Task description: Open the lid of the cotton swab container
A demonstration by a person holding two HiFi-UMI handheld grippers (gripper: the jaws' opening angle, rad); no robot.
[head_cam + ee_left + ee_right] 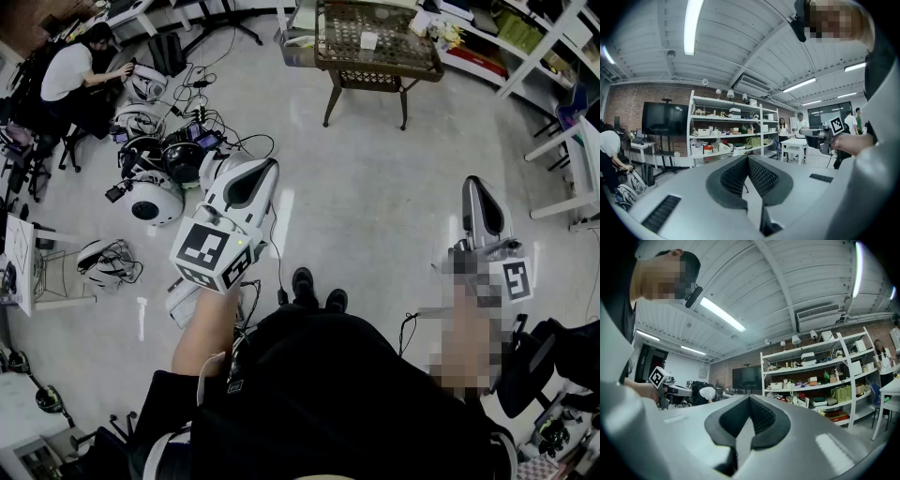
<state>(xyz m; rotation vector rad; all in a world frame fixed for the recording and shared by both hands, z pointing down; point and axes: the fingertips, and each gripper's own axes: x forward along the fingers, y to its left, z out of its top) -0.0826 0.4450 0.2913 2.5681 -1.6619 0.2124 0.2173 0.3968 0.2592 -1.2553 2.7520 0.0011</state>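
Grey-shelled, jaws pressed together on nothing, the left gripper (pixel 246 183) and right gripper (pixel 480 202) hang before the person's body, above bare floor (pixel 375 187). Farther off stand a wicker table (pixel 375 47) and shelves (pixel 726 124). No cotton swab container shows anywhere. The task seems unstarted, so finding the container comes next.

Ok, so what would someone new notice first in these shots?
The left gripper and right gripper stand out first, held out roughly level over the pale floor, both shut with nothing between the jaws. Next comes the tangle of cables and white round devices at the left, with a crouching person beyond. A wicker table stands at the top.
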